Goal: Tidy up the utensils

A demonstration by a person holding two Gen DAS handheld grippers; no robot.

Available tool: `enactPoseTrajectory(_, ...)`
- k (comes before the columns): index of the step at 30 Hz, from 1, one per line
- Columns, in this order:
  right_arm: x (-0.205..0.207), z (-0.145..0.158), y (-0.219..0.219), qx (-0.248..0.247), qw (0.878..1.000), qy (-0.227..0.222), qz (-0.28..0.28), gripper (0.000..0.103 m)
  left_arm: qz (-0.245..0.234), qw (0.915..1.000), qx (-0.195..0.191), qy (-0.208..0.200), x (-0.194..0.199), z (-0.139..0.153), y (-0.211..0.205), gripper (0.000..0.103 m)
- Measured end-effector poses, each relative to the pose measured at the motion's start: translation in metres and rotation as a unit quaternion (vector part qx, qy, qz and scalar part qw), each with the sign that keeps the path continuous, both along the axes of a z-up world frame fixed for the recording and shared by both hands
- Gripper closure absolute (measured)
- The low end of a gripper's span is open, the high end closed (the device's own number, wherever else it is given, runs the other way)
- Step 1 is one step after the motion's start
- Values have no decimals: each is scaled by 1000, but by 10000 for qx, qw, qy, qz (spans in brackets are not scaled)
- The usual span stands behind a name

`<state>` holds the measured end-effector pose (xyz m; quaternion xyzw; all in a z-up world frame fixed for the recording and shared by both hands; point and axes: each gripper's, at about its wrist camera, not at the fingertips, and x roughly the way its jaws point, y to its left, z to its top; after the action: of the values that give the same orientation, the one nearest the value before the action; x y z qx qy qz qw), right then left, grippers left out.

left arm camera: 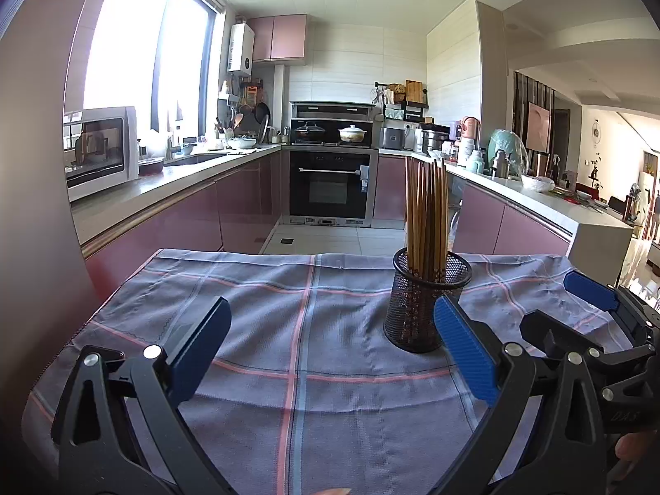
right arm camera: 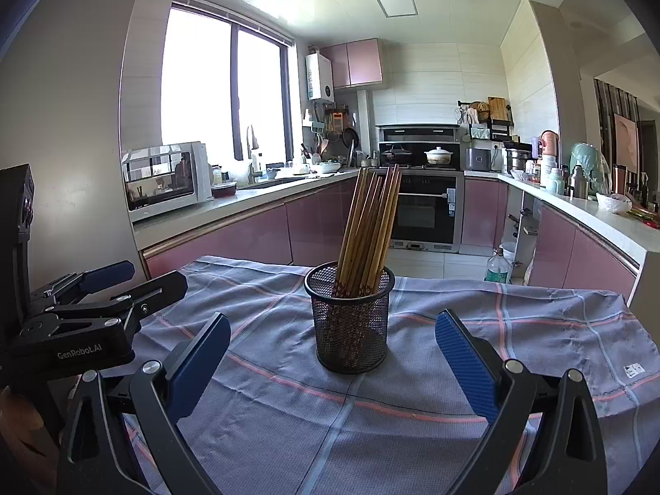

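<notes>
A table draped in a grey-blue checked cloth (right arm camera: 412,425) carries a black mesh cup (right arm camera: 350,321), which stands upright toward the far edge, to the right of the middle as the left wrist view shows it. A bundle of wooden chopsticks (right arm camera: 367,239) stands in the cup, patterned ends down, the tops leaning slightly and fanning apart.

The left gripper (left arm camera: 332,350) hovers low over the near part of the cloth, its blue-padded tongs spread wide apart and holding nothing; its right pad sits just in front of the cup in that view. The right gripper (right arm camera: 332,361) also hangs above the cloth with tongs wide apart and empty, the cup framed between and beyond them. Each gripper appears at the edge of the other's view.

Behind the table lies a kitchen with pink cabinets (right arm camera: 247,239), an oven (right arm camera: 425,214) and a microwave (right arm camera: 165,181) on the left counter.
</notes>
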<state>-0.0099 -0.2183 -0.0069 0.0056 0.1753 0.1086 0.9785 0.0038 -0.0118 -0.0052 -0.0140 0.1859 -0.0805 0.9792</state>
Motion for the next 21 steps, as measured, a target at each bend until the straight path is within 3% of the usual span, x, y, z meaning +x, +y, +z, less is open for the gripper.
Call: enactPoseTrajectory(21,1,1,2,-2,10000,-8,7,7,14,10000,7,-25,-1,2,2,6)
